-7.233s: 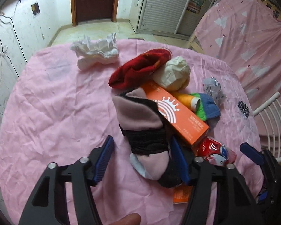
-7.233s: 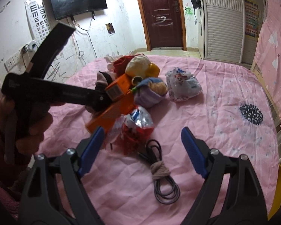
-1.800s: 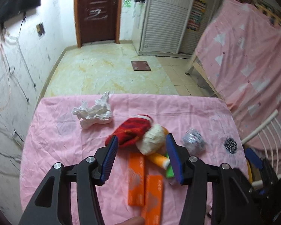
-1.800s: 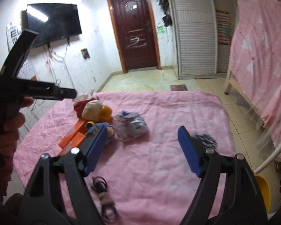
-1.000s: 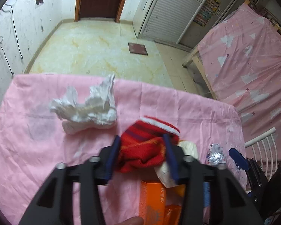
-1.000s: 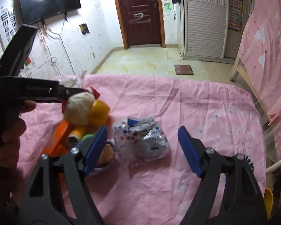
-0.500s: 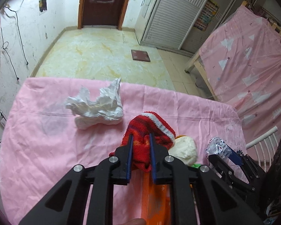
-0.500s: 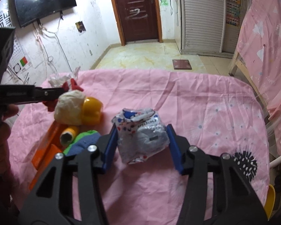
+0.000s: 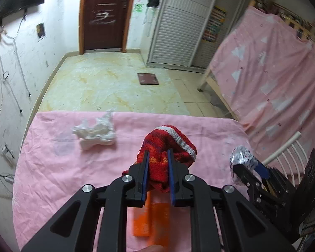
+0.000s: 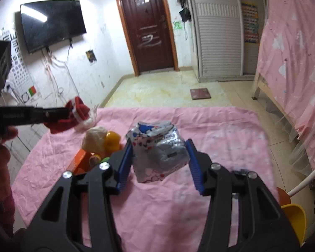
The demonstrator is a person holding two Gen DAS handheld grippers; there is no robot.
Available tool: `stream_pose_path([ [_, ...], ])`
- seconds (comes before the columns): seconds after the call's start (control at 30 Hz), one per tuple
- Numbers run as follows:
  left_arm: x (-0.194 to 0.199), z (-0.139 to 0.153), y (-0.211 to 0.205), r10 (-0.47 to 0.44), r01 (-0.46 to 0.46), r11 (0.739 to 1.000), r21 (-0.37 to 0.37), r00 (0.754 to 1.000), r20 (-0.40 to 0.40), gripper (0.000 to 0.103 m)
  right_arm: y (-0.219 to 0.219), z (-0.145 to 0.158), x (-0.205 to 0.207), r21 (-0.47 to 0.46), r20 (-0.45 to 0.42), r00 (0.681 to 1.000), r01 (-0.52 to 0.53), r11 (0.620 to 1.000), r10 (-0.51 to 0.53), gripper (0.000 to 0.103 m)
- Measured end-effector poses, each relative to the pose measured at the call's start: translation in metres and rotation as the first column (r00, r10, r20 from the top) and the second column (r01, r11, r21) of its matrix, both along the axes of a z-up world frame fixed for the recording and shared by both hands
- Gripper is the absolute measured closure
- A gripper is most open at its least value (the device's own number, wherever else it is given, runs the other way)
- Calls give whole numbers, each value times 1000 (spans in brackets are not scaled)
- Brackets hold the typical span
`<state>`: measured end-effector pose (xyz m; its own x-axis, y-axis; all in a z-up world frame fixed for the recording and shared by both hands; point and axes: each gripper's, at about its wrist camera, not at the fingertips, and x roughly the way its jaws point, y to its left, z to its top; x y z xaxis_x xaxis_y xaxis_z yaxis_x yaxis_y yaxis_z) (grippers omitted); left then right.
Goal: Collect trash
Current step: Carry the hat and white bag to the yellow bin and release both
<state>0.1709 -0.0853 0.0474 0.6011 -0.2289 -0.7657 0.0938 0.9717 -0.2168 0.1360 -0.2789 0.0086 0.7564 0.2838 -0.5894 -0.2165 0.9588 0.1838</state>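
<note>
In the left wrist view my left gripper [image 9: 158,153] is shut on a red knitted sock [image 9: 174,140] with a white cuff, held up above the pink table [image 9: 58,168]. My right gripper [image 10: 159,145] is shut on a crumpled silver and white snack bag [image 10: 157,149], which hangs clear of the cloth. The right wrist view also has the left gripper [image 10: 66,111] at the far left, with the sock [image 10: 77,109] drooping from it. At the right edge of the left wrist view, the right gripper [image 9: 248,169] carries the bag [image 9: 240,157].
A crumpled white tissue [image 9: 94,132] lies near the table's far edge. Below the sock sit orange boxes [image 9: 152,220], a cream paper ball [image 10: 94,137] and a yellow object [image 10: 112,139]. A white chair [image 9: 287,147] and a yellow bin [image 10: 294,216] stand right of the table.
Both grippers closed, the left on the red sock and the right on the snack bag. Each then rose, lifting the sock off the pile and the bag off the cloth.
</note>
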Motion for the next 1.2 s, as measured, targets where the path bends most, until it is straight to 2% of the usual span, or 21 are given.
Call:
stream_pose_path([
  [0.23, -21, 13, -68, -103, 103, 995, 12, 994, 19, 94, -53, 11, -29, 35, 43, 995, 89, 995, -91, 55],
  [0.5, -42, 16, -147, -213, 212, 977, 34, 977, 19, 94, -130, 2, -65, 86, 41, 976, 210, 974, -214, 55],
  [0.87, -64, 4, -227, -321, 321, 945, 67, 947, -14, 94, -203, -15, -101, 114, 23, 944, 325, 939, -330, 55],
  [1.2, -78, -16, -291, -402, 405, 913, 49, 913, -67, 94, -254, -38, -119, 145, -35, 914, 405, 903, -405, 54],
])
